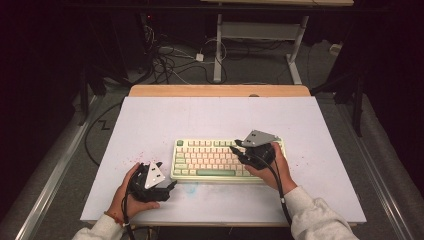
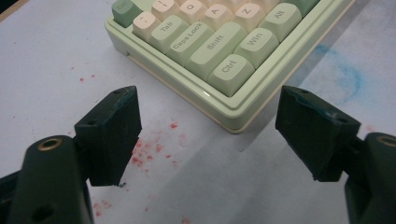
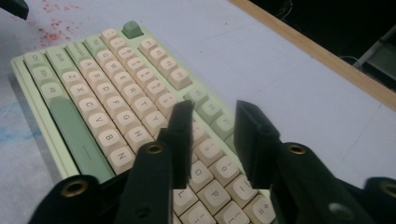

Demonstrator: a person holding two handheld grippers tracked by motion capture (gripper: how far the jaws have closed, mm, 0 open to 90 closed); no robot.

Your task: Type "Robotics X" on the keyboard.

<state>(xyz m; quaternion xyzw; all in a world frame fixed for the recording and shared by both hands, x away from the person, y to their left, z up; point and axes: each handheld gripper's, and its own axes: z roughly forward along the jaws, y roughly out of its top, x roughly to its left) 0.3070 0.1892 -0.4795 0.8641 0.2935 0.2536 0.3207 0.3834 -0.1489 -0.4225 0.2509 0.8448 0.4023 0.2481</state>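
Two grippers flank the keyboard [image 1: 227, 160] at the desk's [image 1: 150, 120] near middle. My right gripper [image 3: 212, 140] hovers over the right-hand keys, jaws slightly apart and empty — I'd bring them together before pressing one key squarely. My left gripper [image 2: 210, 135] waits at the near-left corner, jaws wide — red specks [image 2: 149, 151] nearby, nothing blocking.
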